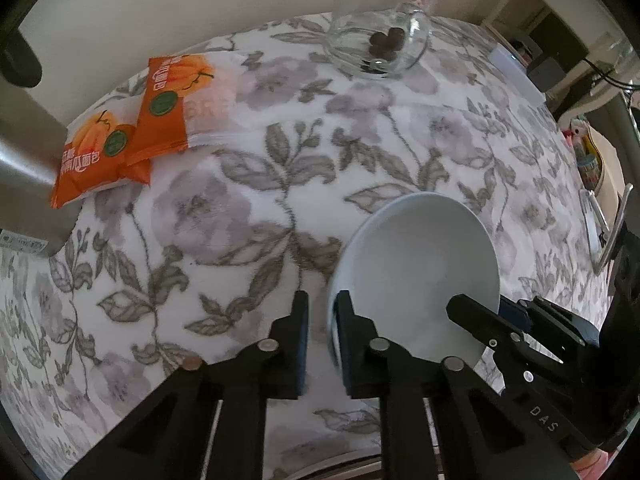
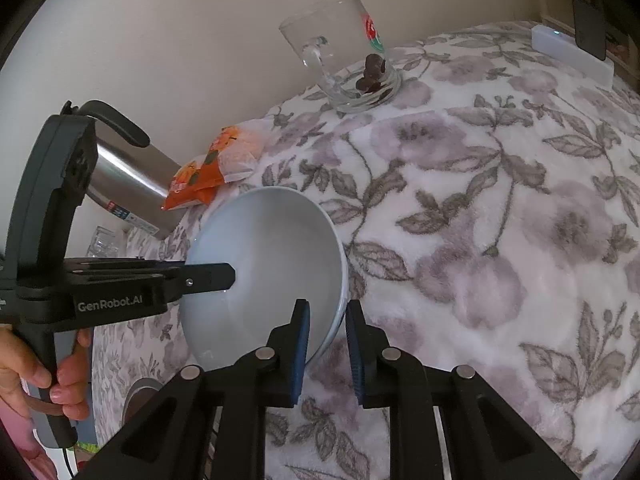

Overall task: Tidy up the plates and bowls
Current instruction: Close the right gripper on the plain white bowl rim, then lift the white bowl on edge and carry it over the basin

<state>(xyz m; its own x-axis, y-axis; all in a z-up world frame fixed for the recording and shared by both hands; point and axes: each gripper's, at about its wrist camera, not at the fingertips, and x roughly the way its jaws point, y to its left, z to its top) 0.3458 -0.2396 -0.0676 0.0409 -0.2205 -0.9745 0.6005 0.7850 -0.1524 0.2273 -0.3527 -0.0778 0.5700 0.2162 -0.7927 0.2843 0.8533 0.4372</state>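
A pale blue-white bowl [image 1: 420,272] is tilted above the floral tablecloth, and it shows in the right wrist view [image 2: 268,256] too. My left gripper [image 1: 322,312] straddles the bowl's left rim, one finger inside and one outside, closed on the rim. My right gripper [image 2: 328,320] straddles the opposite rim the same way. In the left wrist view the right gripper [image 1: 476,316] reaches in from the right. In the right wrist view the left gripper [image 2: 216,276] comes from the left, held by a hand.
A glass mug [image 1: 384,36] with dark pieces inside stands at the table's back [image 2: 352,68]. Orange snack packets [image 1: 136,128] lie at the left beside a steel kettle [image 2: 124,176]. A white box [image 2: 572,56] lies far right. Floral cloth [image 1: 248,208] covers the table.
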